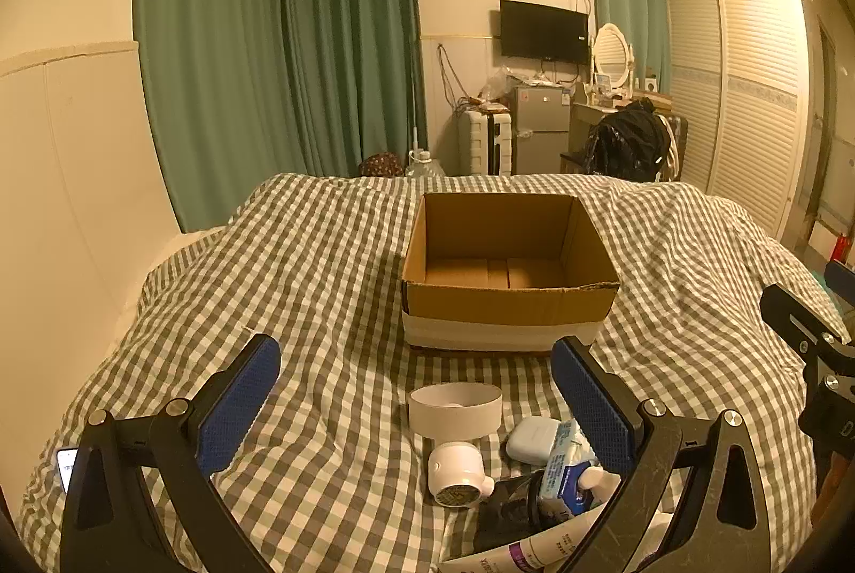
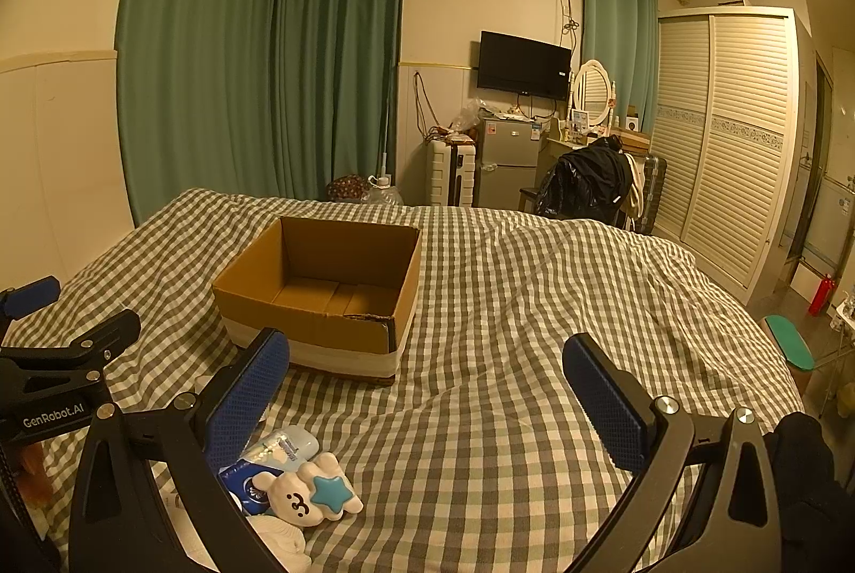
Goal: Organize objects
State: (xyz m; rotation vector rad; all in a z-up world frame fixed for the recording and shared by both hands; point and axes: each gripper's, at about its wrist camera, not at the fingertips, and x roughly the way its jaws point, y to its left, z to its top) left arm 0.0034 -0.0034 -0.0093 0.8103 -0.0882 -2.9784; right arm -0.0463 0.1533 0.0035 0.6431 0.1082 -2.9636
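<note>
An open, empty cardboard box point(image 1: 507, 300) stands on the checked bedspread; it also shows in the right wrist view point(image 2: 320, 306). My left gripper point(image 1: 417, 391) is open above a pile of small items: a white ring-shaped holder point(image 1: 454, 410), a small white round device point(image 1: 454, 474), a pale blue case point(image 1: 529, 439), a blue-and-white tube point(image 1: 566, 471) and a dark pouch point(image 1: 507, 514). My right gripper point(image 2: 427, 391) is open and empty over the bedspread. A white bear toy with a blue star point(image 2: 310, 493) lies by its left finger.
The bed point(image 2: 534, 306) fills the foreground. A phone point(image 1: 67, 466) lies at the bed's left edge. Beyond the bed stand a suitcase point(image 2: 451, 172), a small fridge point(image 2: 507, 172), a chair with dark clothes point(image 2: 588, 183) and a wardrobe point(image 2: 721, 145).
</note>
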